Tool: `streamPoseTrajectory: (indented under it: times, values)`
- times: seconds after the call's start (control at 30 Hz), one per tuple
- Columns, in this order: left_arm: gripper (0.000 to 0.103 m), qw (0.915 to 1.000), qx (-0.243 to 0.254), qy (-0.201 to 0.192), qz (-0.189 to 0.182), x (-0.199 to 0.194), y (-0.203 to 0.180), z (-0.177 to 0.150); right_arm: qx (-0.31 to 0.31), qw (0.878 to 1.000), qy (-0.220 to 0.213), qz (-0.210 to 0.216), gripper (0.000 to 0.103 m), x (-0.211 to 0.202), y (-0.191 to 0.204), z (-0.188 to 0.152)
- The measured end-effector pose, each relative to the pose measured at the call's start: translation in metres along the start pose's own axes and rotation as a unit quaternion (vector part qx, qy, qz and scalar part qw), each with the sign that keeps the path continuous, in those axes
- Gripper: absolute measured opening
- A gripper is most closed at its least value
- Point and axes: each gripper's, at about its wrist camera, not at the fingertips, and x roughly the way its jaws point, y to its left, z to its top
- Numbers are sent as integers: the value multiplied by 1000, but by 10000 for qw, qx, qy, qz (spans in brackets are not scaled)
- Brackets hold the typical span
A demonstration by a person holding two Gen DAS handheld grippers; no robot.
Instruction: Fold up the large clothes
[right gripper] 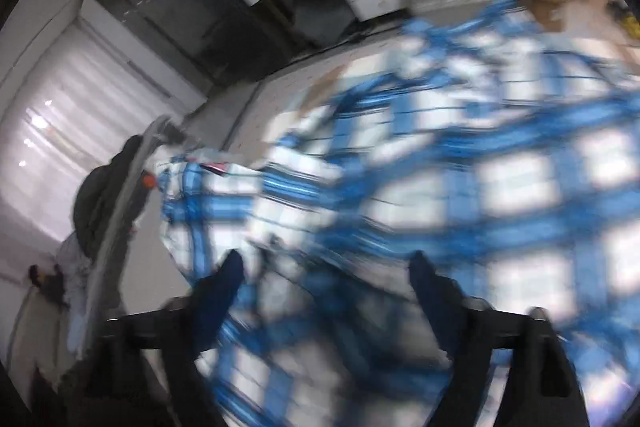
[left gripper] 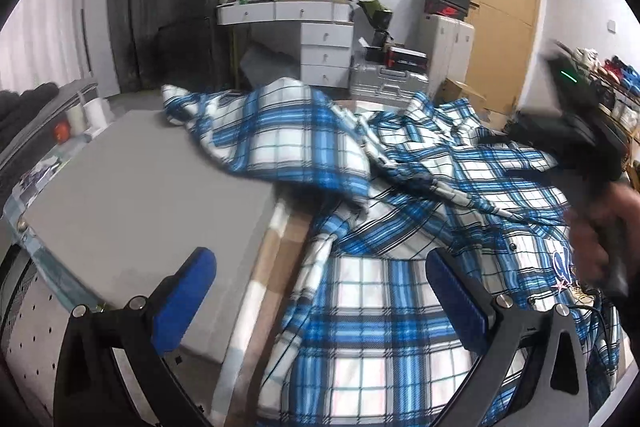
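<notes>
A large blue, white and black plaid shirt [left gripper: 400, 211] lies crumpled across the work surface, one part thrown over the far end of a grey board [left gripper: 132, 203]. My left gripper [left gripper: 320, 271] hovers just above the shirt's near hem, blue pads wide apart, gripping nothing. In the left wrist view the right gripper's black body, with a hand on it, shows blurred at the right edge. The right wrist view is smeared by motion. There the same shirt [right gripper: 460, 195] fills the picture, and my right gripper [right gripper: 326, 267] stands open over it with cloth below the gap.
A grey and white drawer desk [left gripper: 296, 31] piled with clutter stands behind, with a metal case [left gripper: 384, 83], stacked boxes and a wooden door [left gripper: 500, 7] to its right. Rolls and small items [left gripper: 84, 115] sit at the left edge. A checked cloth [left gripper: 276, 259] covers the surface under the shirt.
</notes>
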Motion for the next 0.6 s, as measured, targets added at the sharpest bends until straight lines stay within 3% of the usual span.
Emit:
streamPoseTrajectory:
  times: [0.13,0.23,0.27,0.3,0.37,0.47,0.6]
  values:
    - [102,9992,311,79,-228,17,-22,28,41,9950,64,-995,88,-48,-64,-54]
    - [102,9948,898,136,-471,41,-58,57,334,9896,249,-1375,88,-63,-112,-84]
    - [102,9920,1071,237,-624,51,-71,65,406,9883,257,-1450,88,-68,-118,-91]
    - [102,9893,1211,320,-753,63,-84,74,330,9901,2,-1365,85,-79,-125,-101]
    - [102,9861,1352,467,-851,88,-104,85,288,9818,-48,-1876,85,-89,-133,-111]
    - [102,9841,1368,774,-824,135,-130,98,309,9775,-385,-2049,83,-105,-148,-127]
    - [102,9725,1743,1425,-594,205,-164,96,0,9632,-340,-2666,81,-116,-144,-134]
